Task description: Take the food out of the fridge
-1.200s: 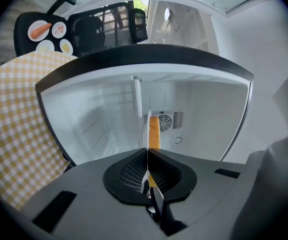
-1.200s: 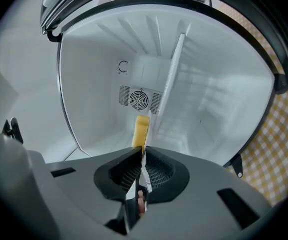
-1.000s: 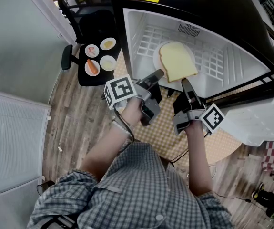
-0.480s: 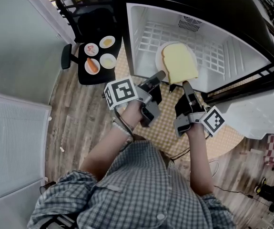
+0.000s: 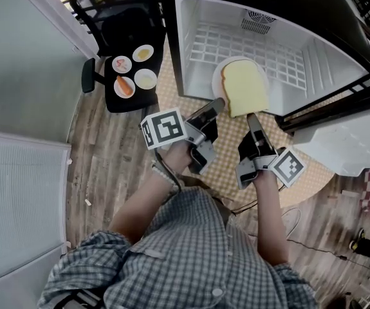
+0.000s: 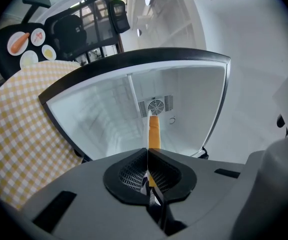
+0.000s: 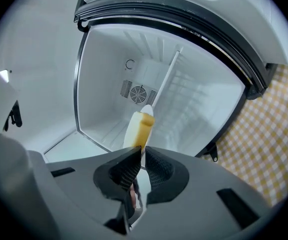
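Note:
A white plate [image 5: 218,76] with a slice of yellow bread [image 5: 244,89] hangs at the mouth of the open white fridge [image 5: 281,37], over its front edge. My left gripper [image 5: 217,103] is shut on the plate's near left rim. My right gripper [image 5: 251,116] is shut on the near right rim. In the left gripper view the jaws [image 6: 148,159] meet on the thin rim, and the bread [image 6: 154,131] shows edge-on beyond them. In the right gripper view the jaws [image 7: 139,156] pinch the plate [image 7: 147,109], with the bread [image 7: 138,128] just ahead.
The fridge holds a wire shelf [image 5: 236,44] and a fan grille [image 5: 257,20] at the back; its door [image 5: 352,150] hangs open on the right. A black chair [image 5: 123,76] at the left carries several small plates of food. A yellow checked cloth [image 5: 230,163] lies under the grippers on the wooden floor.
Both grippers have drawn back toward the person with the plate and bread, which has slid from deeper on the shelf to the fridge's front edge.

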`<state>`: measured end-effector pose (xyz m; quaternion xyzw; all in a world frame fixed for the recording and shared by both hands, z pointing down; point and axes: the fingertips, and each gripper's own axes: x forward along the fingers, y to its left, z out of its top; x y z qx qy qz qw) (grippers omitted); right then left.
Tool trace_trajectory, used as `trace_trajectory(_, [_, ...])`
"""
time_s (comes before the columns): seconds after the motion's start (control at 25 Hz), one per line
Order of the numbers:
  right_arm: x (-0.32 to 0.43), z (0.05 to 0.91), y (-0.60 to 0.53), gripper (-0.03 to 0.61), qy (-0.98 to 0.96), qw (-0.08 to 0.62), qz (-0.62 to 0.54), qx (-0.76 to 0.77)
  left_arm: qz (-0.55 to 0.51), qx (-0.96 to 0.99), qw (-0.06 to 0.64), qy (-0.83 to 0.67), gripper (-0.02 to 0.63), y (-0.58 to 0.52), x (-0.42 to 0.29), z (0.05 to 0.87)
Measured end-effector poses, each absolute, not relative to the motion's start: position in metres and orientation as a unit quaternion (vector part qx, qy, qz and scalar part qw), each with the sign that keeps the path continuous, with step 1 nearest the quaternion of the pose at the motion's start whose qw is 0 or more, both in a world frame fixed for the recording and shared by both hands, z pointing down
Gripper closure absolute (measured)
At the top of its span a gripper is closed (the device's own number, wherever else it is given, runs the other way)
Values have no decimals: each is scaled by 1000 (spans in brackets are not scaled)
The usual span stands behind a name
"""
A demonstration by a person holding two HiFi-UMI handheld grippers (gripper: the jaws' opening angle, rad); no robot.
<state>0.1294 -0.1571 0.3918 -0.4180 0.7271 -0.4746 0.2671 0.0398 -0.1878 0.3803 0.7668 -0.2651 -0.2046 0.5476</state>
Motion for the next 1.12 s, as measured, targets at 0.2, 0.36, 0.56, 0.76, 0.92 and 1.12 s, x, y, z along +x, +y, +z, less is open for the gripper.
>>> trace_trajectory(0.2, [126, 402, -146, 566, 717, 261, -482, -431, -181, 774, 546, -264, 603, -180, 38, 389])
trace_trajectory(0.36, [125, 413, -136, 566, 713, 252, -485, -440, -169, 772, 555, -260, 603, -171, 37, 401])
trace_trajectory(0.56, [124, 429, -125, 566, 705, 245, -492, -449, -156, 771, 563, -253, 603, -162, 38, 417])
trace_trajectory(0.76, [123, 447, -113, 566, 698, 230, -498, -461, -140, 770, 572, -245, 603, -153, 39, 435])
trace_trajectory(0.92, [124, 462, -103, 566, 688, 224, -506, -469, -126, 770, 579, -238, 603, -145, 43, 451])
trace_trajectory(1.12, [128, 482, -87, 566, 670, 219, -521, -482, -107, 767, 591, -226, 602, -132, 49, 471])
